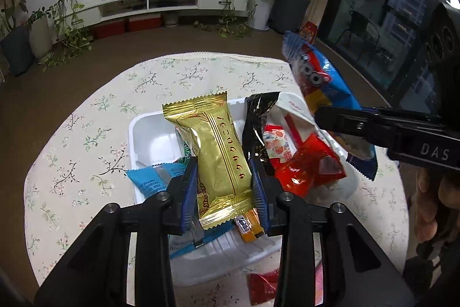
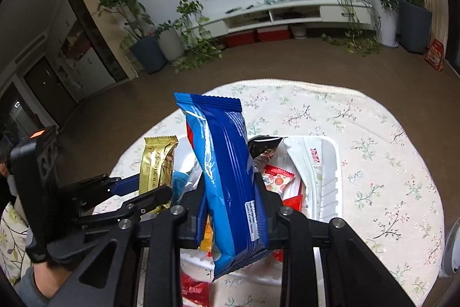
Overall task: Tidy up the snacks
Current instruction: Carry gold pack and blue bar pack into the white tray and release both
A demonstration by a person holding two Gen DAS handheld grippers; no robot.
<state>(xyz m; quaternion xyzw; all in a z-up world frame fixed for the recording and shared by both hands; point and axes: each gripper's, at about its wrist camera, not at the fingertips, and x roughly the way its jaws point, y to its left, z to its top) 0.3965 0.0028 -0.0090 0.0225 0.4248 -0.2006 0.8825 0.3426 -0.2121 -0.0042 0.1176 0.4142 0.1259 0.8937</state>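
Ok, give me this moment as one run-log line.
left tongs: shut on gold snack pack | right tongs: shut on blue snack pack | both held above white tray | tray: partly filled

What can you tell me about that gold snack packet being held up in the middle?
The gold snack packet is a shiny foil pillow pack with zigzag-crimped ends, thin dark stripes and red Japanese lettering down its front. It looks sealed and plump. The left gripper pinches its lower half between blue-padded fingers, holding it upright above the white tray of other snacks. Nothing else visibly touches it.
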